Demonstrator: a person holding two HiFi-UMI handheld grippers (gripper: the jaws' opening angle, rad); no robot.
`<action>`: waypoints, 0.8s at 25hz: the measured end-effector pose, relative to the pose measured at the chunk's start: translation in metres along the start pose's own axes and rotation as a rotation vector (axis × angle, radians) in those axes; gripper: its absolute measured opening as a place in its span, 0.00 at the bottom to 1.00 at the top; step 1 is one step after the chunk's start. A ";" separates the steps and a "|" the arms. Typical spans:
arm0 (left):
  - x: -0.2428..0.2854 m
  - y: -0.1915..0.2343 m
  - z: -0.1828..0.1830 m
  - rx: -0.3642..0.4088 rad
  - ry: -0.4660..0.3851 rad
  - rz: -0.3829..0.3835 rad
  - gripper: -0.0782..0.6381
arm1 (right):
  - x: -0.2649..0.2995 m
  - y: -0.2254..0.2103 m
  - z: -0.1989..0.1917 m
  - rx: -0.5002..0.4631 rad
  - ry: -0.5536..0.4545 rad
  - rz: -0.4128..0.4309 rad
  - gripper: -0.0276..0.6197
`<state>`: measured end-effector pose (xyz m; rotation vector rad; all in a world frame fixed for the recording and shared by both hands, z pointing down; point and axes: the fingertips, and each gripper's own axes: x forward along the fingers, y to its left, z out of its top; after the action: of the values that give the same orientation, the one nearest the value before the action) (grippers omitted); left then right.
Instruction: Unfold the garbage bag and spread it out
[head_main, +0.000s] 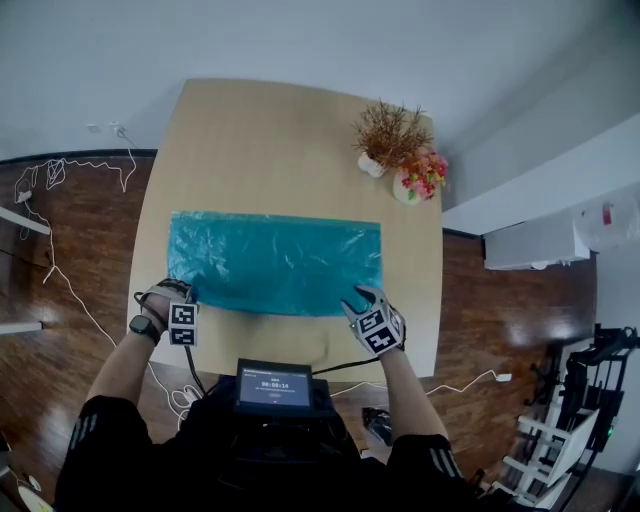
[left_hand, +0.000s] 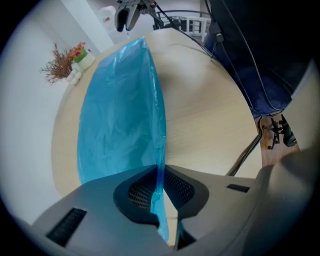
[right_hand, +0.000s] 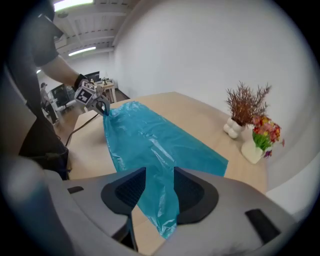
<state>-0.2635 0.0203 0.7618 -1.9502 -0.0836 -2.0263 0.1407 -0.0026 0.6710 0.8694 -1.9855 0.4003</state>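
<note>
A translucent blue garbage bag (head_main: 275, 262) lies flat and wide across the light wood table (head_main: 250, 130). My left gripper (head_main: 185, 298) is at the bag's near left corner. In the left gripper view the bag's edge (left_hand: 161, 150) runs up between the pads, and the left gripper (left_hand: 159, 167) is shut on it. My right gripper (head_main: 362, 300) is at the near right corner. In the right gripper view the right gripper (right_hand: 160, 172) stands open, and the bag's corner (right_hand: 162, 210) lies loose between its jaws. The bag (right_hand: 155, 135) stretches away to the left gripper (right_hand: 102, 107).
A white vase of dried twigs (head_main: 385, 135) and a vase of coloured flowers (head_main: 420, 175) stand at the table's far right corner. A small screen (head_main: 273, 385) sits at my chest. White cables (head_main: 60, 270) trail over the wood floor at left.
</note>
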 end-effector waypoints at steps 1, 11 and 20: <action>0.005 -0.003 -0.003 0.013 0.012 -0.017 0.15 | 0.007 -0.002 -0.006 0.026 0.001 0.001 0.35; 0.015 -0.015 -0.003 -0.030 -0.002 -0.139 0.19 | 0.062 0.007 -0.063 0.062 0.130 0.039 0.35; -0.023 -0.015 -0.020 -0.248 -0.078 -0.206 0.34 | 0.069 0.012 -0.067 0.068 0.139 0.077 0.37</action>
<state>-0.2861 0.0332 0.7411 -2.2553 -0.0553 -2.1791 0.1493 0.0153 0.7656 0.7868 -1.8902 0.5604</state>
